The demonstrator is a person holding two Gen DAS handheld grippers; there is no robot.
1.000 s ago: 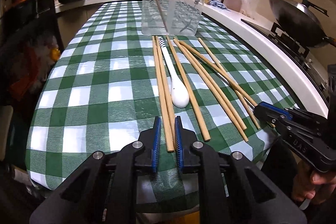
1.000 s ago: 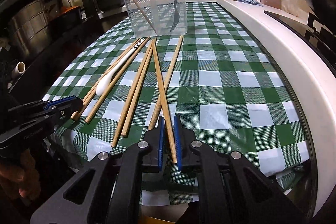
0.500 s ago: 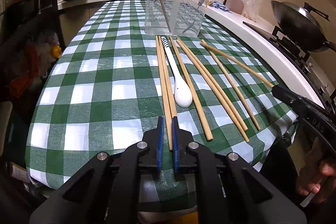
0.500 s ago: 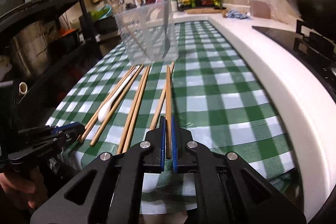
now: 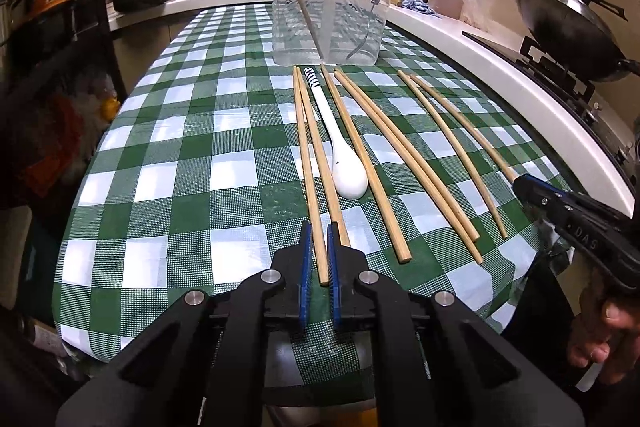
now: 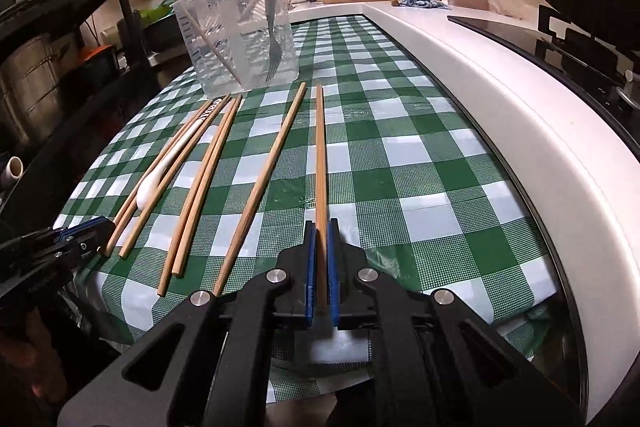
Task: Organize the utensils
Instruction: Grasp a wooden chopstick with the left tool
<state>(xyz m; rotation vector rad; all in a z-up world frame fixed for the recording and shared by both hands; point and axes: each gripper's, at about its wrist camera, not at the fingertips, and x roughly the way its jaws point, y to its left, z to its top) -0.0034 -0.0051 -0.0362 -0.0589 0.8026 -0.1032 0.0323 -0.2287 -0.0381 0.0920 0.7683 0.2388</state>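
Note:
Several wooden chopsticks and a white spoon (image 5: 344, 163) lie on a green checked tablecloth (image 5: 192, 163). A clear plastic tub (image 5: 332, 3) at the far end holds a fork and a stick. My left gripper (image 5: 318, 243) is shut on the near end of the leftmost chopstick (image 5: 308, 163). My right gripper (image 6: 318, 243) is shut on the rightmost chopstick (image 6: 319, 155), which points straight ahead. The spoon (image 6: 160, 175) and tub (image 6: 236, 35) also show in the right wrist view. Each gripper shows in the other's view, the right one (image 5: 532, 187) and the left one (image 6: 88, 231).
A white counter edge (image 6: 500, 99) runs along the right, with a stove and a wok (image 5: 560, 27) beyond it. A sink, pots and bottles stand behind the tub. A dark shelf rack (image 6: 60, 39) stands left of the table.
Both grippers have closed, each on a chopstick. The right gripper has swung its chopstick away from the crossed one so that it points straight ahead.

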